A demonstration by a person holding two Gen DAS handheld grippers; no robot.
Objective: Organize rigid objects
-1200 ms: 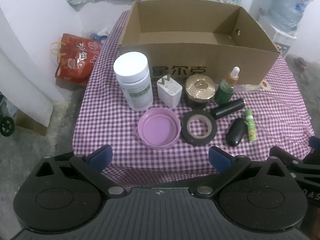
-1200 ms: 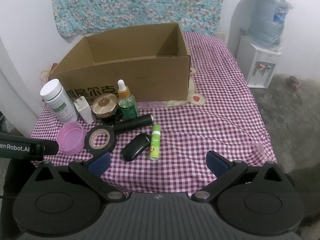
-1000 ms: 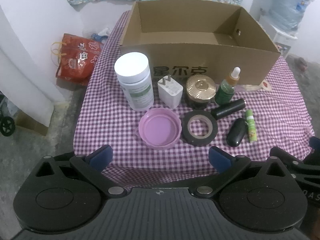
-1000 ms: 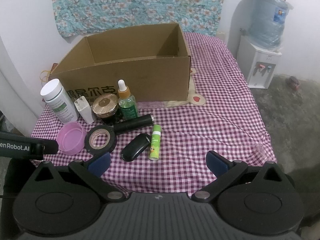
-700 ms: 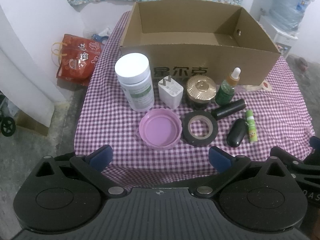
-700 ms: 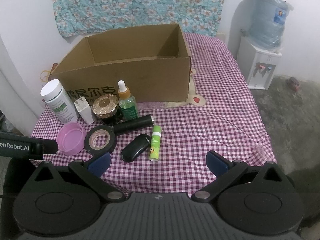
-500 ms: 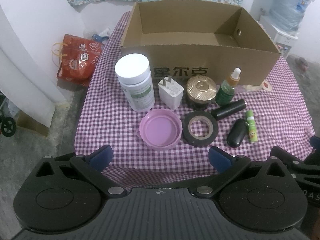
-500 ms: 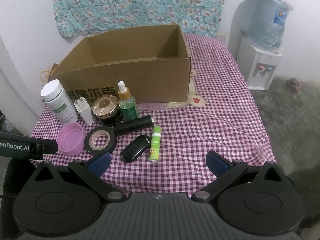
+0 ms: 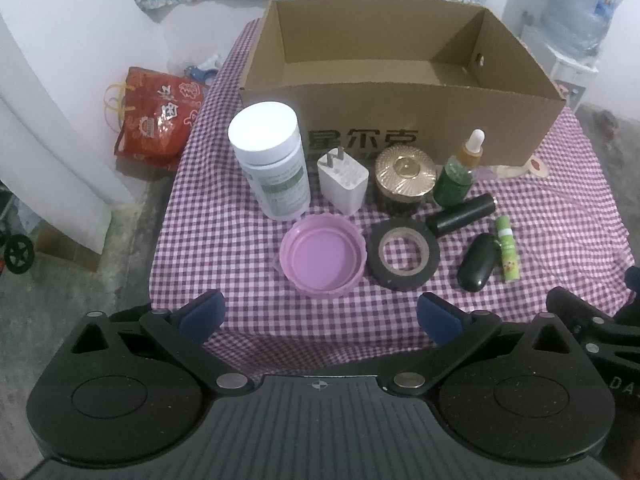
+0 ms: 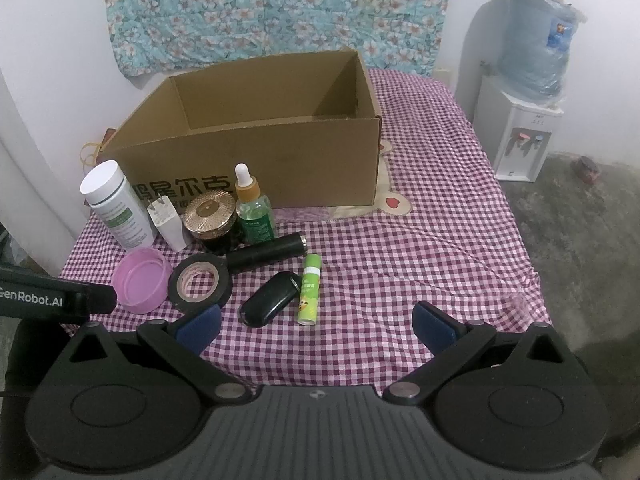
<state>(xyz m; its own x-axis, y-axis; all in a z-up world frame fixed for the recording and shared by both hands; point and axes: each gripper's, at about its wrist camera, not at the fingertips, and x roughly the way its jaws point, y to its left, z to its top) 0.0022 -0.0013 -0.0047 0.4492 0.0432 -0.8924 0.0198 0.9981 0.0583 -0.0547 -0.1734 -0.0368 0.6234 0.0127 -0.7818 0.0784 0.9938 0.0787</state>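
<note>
An open cardboard box (image 9: pixel 400 120) (image 10: pixel 280 152) stands on a purple checked tablecloth. In front of it are a white pill bottle (image 9: pixel 270 160), a white charger plug (image 9: pixel 343 186), a gold-lidded jar (image 9: pixel 404 182), a green dropper bottle (image 9: pixel 460 170), a black cylinder (image 9: pixel 460 214), a purple lid (image 9: pixel 322 258), a black tape roll (image 9: pixel 403 253), a black key fob (image 9: pixel 477 262) and a green lip balm (image 9: pixel 508 249). My left gripper (image 9: pixel 320 318) is open and empty at the table's near edge, before the purple lid. My right gripper (image 10: pixel 316 326) is open and empty, near the key fob (image 10: pixel 270 298) and lip balm (image 10: pixel 309 288).
A red bag (image 9: pixel 158 120) lies on the floor left of the table. A water dispenser (image 10: pixel 524 132) with a blue bottle stands at the right. A floral cloth (image 10: pixel 272 8) hangs on the back wall. The checked cloth (image 10: pixel 440 240) stretches to the right of the objects.
Both views have shifted only very slightly; the objects have not moved and both grippers stay open.
</note>
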